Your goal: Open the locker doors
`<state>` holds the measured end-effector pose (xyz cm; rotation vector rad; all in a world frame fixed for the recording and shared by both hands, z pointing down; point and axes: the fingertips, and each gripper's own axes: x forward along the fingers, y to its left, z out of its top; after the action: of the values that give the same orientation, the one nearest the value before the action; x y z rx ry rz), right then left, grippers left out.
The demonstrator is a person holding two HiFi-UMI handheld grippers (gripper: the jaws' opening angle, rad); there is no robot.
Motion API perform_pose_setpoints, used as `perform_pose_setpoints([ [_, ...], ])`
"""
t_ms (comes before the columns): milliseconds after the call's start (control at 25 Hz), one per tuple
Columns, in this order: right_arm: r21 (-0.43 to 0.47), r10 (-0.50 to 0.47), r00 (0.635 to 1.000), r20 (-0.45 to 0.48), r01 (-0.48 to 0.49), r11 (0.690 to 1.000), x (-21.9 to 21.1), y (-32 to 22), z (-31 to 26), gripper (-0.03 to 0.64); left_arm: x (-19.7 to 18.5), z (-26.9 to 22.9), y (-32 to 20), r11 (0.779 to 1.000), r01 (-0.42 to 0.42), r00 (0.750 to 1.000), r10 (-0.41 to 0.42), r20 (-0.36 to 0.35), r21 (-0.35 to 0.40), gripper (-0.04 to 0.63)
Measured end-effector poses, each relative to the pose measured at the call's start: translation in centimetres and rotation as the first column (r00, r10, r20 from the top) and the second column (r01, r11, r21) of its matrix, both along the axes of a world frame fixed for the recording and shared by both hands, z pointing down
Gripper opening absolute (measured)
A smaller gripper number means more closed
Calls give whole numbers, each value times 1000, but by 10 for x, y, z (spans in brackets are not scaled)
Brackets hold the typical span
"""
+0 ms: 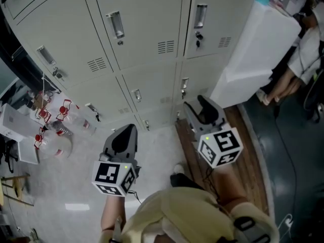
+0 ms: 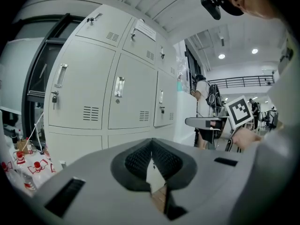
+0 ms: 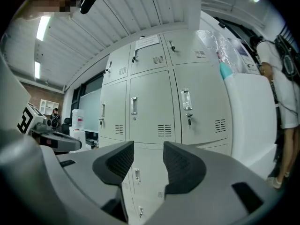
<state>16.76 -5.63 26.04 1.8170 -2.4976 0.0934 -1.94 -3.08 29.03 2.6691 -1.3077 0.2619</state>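
You held the left gripper (image 1: 126,133) closed, the right gripper (image 1: 204,105) open and empty, both apart from the shut lockers (image 1: 147,29) in the upper frame; next, I think, a door handle (image 1: 115,24) needed grasping.

The head view looks steeply down from above, with the left gripper (image 1: 125,134) and right gripper (image 1: 198,104) at lower centre and the lockers (image 1: 147,39) across the top. Both gripper views face those same lockers roughly level from nearby, each catching the other gripper at its edge.
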Motion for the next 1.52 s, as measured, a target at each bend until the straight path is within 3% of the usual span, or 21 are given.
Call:
perform_pose_setpoints([
  [360,24,15,999,-33,-14,1000,39,-61,-22,173,44,-18,-51,999,6,1000,-7,14,38,3],
  [760,95,-3,999,-51,8,995,70,-121,-56,173,83,-51,-103,991,27,999,-30,18,129,3],
  [1240,209,-20,997,-76,36,977,87,-196,-107,173,95,-66,-143,981,104,994,-109,23,166,3],
  [1520,247,17,995,-102,9,969,91,-228,-118,173,91,-67,-155,974,156,986,-162,26,162,3],
])
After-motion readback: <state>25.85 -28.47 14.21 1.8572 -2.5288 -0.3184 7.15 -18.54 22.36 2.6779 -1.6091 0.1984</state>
